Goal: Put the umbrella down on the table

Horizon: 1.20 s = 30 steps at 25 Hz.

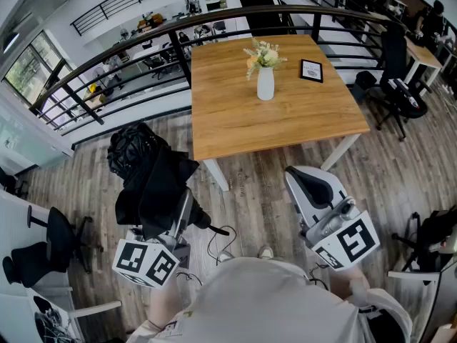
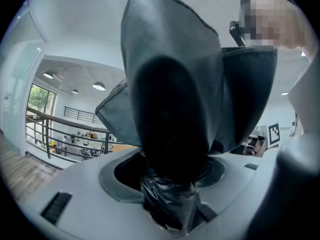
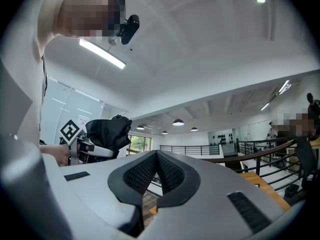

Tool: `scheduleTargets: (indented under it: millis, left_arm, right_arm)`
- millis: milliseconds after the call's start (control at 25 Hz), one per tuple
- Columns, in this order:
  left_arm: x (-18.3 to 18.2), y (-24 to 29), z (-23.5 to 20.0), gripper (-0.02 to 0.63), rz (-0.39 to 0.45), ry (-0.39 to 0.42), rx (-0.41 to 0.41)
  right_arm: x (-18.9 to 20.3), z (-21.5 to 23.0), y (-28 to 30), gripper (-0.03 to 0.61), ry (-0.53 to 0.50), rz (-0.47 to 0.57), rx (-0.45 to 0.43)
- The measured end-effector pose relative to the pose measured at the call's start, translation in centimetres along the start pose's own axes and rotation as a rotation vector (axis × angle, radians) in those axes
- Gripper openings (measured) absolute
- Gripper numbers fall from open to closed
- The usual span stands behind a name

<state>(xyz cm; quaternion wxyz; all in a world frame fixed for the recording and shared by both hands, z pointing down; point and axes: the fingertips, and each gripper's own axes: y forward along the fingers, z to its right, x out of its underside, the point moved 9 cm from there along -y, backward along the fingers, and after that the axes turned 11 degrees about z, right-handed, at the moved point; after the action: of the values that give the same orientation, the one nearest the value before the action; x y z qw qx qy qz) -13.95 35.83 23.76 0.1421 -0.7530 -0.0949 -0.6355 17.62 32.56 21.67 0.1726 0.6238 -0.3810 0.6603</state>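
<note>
Nothing down yet: left claw [image 1: 180,216] grips the umbrella [image 1: 148,171] wide, short of the desk [image 1: 285,113]; right claw [image 3: 157,176] closed, empty.

No words or numbers can be read. On the worktop [image 1: 235,120], upper right of the head view, a small dark framed card [image 1: 311,70] bears pale print, possibly a few lines, too small to read. The lower-left cube [image 1: 146,263] and the lower-right cube [image 1: 350,241] carry black-and-white square marker patterns without letters.
</note>
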Motion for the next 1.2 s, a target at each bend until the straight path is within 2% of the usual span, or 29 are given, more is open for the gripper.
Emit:
scheduleTargets:
  millis: [200,360,680,840,1080,1200]
  left_arm:
    - [0.7,0.5,1.7,0.255,0.004,-0.043,-0.004]
    - [1.1,0.7,2.8,0.255,-0.003,-0.051,-0.005]
    - [2.7,1.9,4.8,0.255,-0.057,-0.078,0.032]
    - [3.5,4.0,5.3,0.255,-0.058,-0.080,0.032]
    - [4.4,7.6,4.9,0.255,-0.054,-0.057,0.049]
    - [5.2,9.6,4.2,0.255,-0.053,-0.071,0.062]
  right_arm:
    - [0.3,1.2,-1.4,0.026,0.050,0.012,-0.002]
    - [0.5,1.8,-2.5,0.026,0.047,-0.001,-0.006]
    - [1.4,3.4,-3.9,0.026,0.094,0.006,0.021]
    - [2.1,5.2,-3.7,0.026,0.081,-0.004,0.006]
    - [3.7,8.0,-3.4,0.026,0.077,-0.022,0.035]
    - [4.6,9.2,-2.5,0.026,0.068,-0.041,0.041]
